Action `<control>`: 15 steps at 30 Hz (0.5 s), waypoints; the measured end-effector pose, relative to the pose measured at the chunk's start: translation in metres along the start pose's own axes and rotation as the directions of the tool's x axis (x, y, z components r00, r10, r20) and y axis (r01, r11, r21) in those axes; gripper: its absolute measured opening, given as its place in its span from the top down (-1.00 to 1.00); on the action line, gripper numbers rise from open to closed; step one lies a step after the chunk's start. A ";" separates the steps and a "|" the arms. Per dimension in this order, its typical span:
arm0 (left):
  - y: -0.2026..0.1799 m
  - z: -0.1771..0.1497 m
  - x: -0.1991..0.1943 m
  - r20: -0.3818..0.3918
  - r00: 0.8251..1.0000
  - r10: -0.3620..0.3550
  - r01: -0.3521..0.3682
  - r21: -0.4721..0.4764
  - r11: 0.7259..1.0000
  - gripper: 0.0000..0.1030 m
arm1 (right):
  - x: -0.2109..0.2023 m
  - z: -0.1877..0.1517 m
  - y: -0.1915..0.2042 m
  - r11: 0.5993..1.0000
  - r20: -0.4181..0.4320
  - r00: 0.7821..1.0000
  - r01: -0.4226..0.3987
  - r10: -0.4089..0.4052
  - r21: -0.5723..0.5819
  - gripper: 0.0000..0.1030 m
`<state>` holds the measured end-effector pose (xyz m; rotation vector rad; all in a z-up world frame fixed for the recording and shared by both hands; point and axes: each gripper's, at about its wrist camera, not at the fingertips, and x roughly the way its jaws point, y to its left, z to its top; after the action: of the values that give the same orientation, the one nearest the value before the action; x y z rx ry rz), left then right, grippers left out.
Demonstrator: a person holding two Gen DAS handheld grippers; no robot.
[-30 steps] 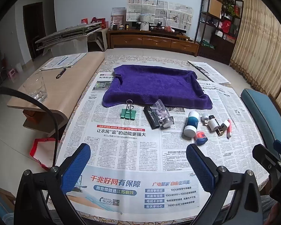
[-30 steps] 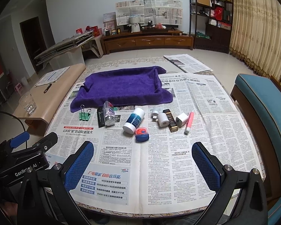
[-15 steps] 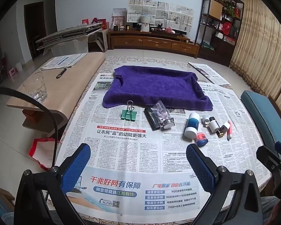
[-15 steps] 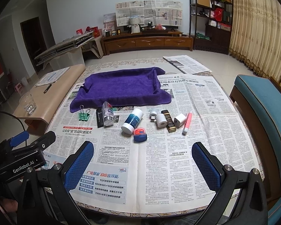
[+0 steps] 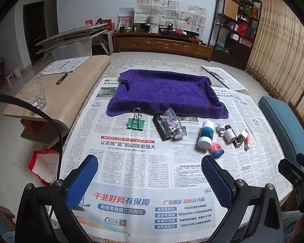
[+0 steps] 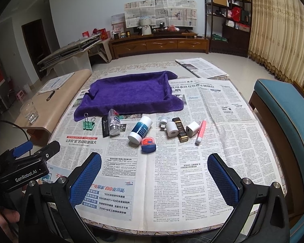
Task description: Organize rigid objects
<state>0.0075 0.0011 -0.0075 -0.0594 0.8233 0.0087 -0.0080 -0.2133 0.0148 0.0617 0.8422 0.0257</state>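
Hovering wide open and empty, the left gripper (image 5: 149,174) and right gripper (image 6: 155,171) face small items beside the purple towel-lined tray (image 6: 129,94).

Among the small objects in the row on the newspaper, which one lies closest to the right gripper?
The small blue tin with the red-orange lid; it lies in front of the row, toward the right gripper.

Drinking glass (image 5: 34,93) on side table (image 5: 75,93).

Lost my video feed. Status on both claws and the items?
Left claw open, empty. Right claw open, empty. Small items in a row on newspaper, purple towel bare behind them. Nothing blocking.
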 end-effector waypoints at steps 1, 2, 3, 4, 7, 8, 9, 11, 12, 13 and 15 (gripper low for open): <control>0.000 0.001 0.000 0.011 1.000 -0.008 0.008 0.005 1.000 -0.99 | 0.001 0.000 0.000 1.000 -0.004 1.000 0.000 0.000 0.000 -0.99; 0.000 0.002 0.002 0.017 1.000 -0.006 0.006 0.014 1.000 -0.99 | 0.001 0.000 -0.001 1.000 -0.006 1.000 -0.005 0.005 0.002 -0.99; 0.000 0.004 0.006 0.016 1.000 0.006 -0.006 0.024 1.000 -0.99 | 0.001 0.001 -0.002 1.000 -0.006 1.000 -0.011 0.011 0.003 -0.99; 0.000 0.005 0.009 0.016 1.000 0.004 -0.004 0.021 1.000 -0.99 | 0.001 0.001 -0.003 1.000 -0.004 1.000 -0.022 0.022 0.005 -0.99; 0.002 0.010 0.025 0.023 1.000 -0.017 0.017 0.010 1.000 -0.99 | 0.006 0.005 -0.009 0.999 -0.002 0.999 -0.048 0.048 0.018 -0.99; 0.002 0.013 0.033 0.020 1.000 -0.014 0.014 0.008 1.000 -0.99 | 0.008 0.006 -0.012 0.998 -0.002 0.998 -0.059 0.059 0.025 -0.99; 0.003 0.014 0.040 0.019 0.999 -0.028 0.028 -0.008 1.000 -0.99 | 0.012 0.009 -0.016 0.997 -0.003 0.997 -0.072 0.072 0.033 -0.99; 0.006 0.015 0.059 -0.022 0.999 -0.033 0.032 -0.019 0.999 -0.99 | 0.020 0.012 -0.024 0.996 -0.001 0.997 -0.074 0.074 0.048 -0.99; 0.007 0.015 0.070 -0.042 0.998 -0.038 0.037 -0.025 0.999 -0.99 | 0.025 0.014 -0.028 0.996 -0.001 0.997 -0.071 0.071 0.056 -0.99; 0.007 0.016 0.077 -0.043 0.998 -0.048 0.047 -0.034 0.998 -0.99 | 0.030 0.016 -0.032 0.996 -0.002 0.998 -0.070 0.070 0.060 -0.99; 0.008 0.018 0.097 -0.057 0.997 -0.054 0.052 -0.041 0.998 -0.99 | 0.043 0.020 -0.041 0.996 -0.010 0.998 -0.062 0.063 0.063 -0.99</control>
<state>0.0866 0.0087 -0.0664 -0.1196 0.8797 -0.0270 0.0351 -0.2526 -0.0067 0.1472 0.8527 0.0587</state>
